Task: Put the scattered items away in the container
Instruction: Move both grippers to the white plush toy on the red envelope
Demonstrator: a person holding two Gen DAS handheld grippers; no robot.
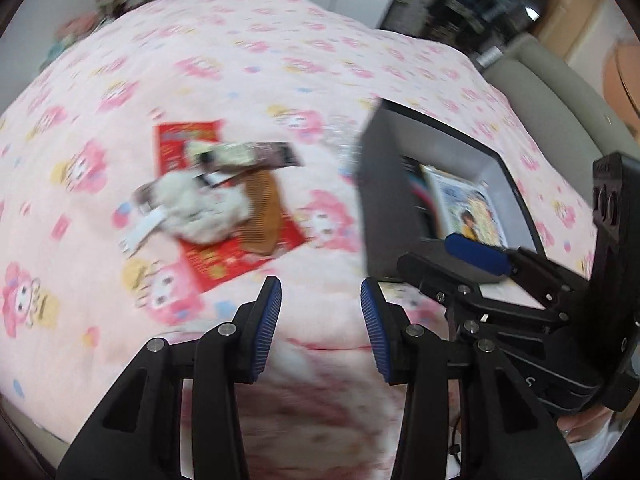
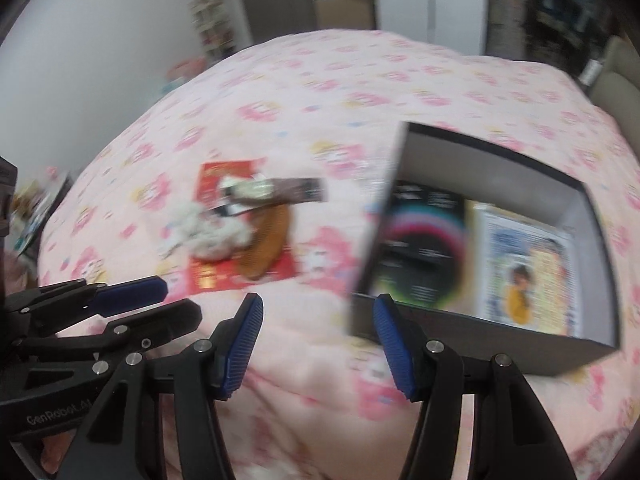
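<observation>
The scattered items lie in one small heap on the bed, on its pink quilt printed with cartoon flowers (image 1: 248, 60): a flat red paper packet (image 1: 224, 258) at the bottom, a brown wooden comb (image 1: 266, 208) and a fluffy white bundle (image 1: 200, 210) on top of it, and a long dark wrapper strip (image 1: 260, 154) lying across the far end of the pile. The frames are blurred, so finer details of the heap cannot be made out.

The open dark rectangular box with grey inner walls (image 2: 500, 168) sits on the quilt to the right of the heap, apart from it. Inside lie a black card with coloured rings (image 2: 424, 248) and, beside it, a pale printed booklet with a figure in yellow (image 2: 524, 272).

The left gripper (image 1: 320, 328) hangs over bare quilt, nearer the camera than the heap; its blue-padded fingers (image 1: 268, 328) stand apart with nothing between them. The right gripper (image 2: 316, 344) hovers at the near left corner of the box, its fingers (image 2: 394, 344) also apart and holding nothing. Both grippers sit close side by side, each visible at the edge of the other's view.
</observation>
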